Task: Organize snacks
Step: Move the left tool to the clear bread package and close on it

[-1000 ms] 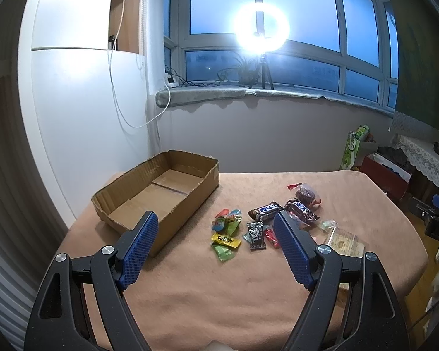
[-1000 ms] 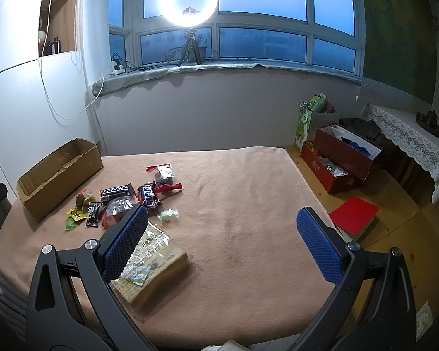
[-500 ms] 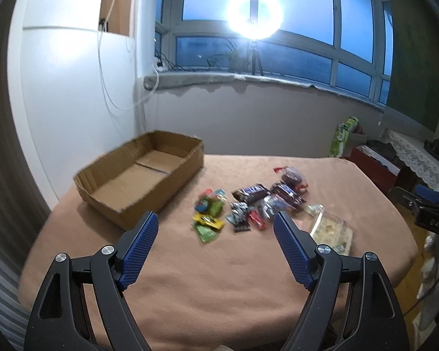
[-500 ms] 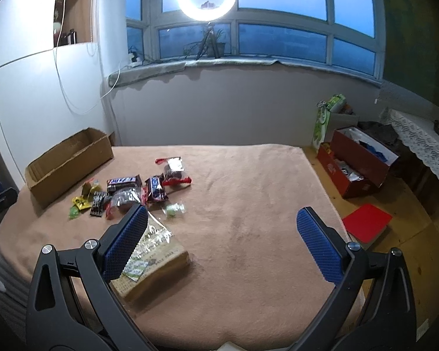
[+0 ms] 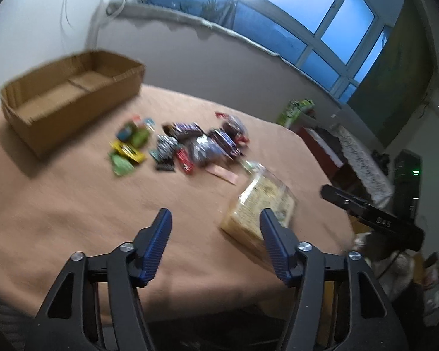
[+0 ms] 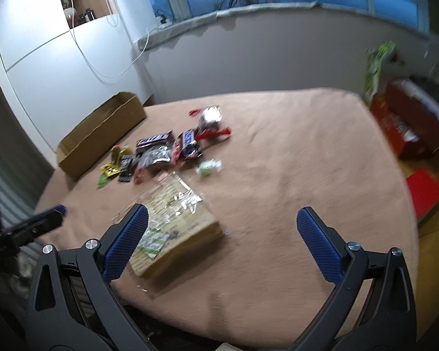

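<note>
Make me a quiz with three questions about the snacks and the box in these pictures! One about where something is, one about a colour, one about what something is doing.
1. Where are the small snacks?
A. inside the box
B. on the cloth beside the box
C. on the floor

2. What colour are the left gripper pads?
A. blue
B. red
C. white

3. What is in the cardboard box?
A. candy bars
B. a big packet
C. nothing that shows

Answers: 1 B, the pile lies on the tan cloth outside the box. 2 A, both pads are blue. 3 C, only its bare floor shows.
</note>
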`<state>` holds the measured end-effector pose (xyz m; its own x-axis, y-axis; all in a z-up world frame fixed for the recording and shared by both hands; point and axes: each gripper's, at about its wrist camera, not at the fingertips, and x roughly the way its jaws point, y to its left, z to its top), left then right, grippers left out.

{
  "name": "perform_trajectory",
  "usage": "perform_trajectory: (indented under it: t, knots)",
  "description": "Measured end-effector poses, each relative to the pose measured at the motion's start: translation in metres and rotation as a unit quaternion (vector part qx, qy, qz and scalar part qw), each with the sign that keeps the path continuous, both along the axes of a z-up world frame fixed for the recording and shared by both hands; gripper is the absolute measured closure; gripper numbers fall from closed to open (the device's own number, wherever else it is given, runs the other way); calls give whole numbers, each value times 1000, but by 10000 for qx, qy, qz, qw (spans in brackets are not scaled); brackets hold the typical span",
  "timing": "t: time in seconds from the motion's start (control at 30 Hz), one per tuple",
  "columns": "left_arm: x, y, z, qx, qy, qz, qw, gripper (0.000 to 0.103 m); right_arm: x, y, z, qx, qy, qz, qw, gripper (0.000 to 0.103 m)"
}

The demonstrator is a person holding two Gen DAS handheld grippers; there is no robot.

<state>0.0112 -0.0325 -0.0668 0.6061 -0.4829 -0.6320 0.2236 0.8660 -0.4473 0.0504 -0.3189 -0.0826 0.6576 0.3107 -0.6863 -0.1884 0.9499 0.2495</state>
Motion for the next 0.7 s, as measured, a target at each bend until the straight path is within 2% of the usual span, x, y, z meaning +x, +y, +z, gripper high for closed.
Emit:
perform_trajectory:
  t: [0.17, 0.3, 0.4, 0.6, 0.7]
  knots:
    - [4, -11, -11, -252, 306, -271, 9988, 49, 12, 1, -12, 336, 284, 223, 9988, 4]
    - [8, -23, -16, -221, 466, -429, 9977, 49, 21, 8, -20, 309, 434, 377, 9979, 5]
    - [11, -30, -20, -165, 551, -499, 9971, 49, 28, 13, -25, 378, 569, 525, 9963, 10]
    - [18, -41, -29, -64, 694, -557, 9960, 49, 37, 20, -31, 318, 701, 680, 9947, 11]
    - [20, -44, -33, -35, 740, -594, 9955, 49, 40, 24, -36, 322, 797, 775, 9933, 17]
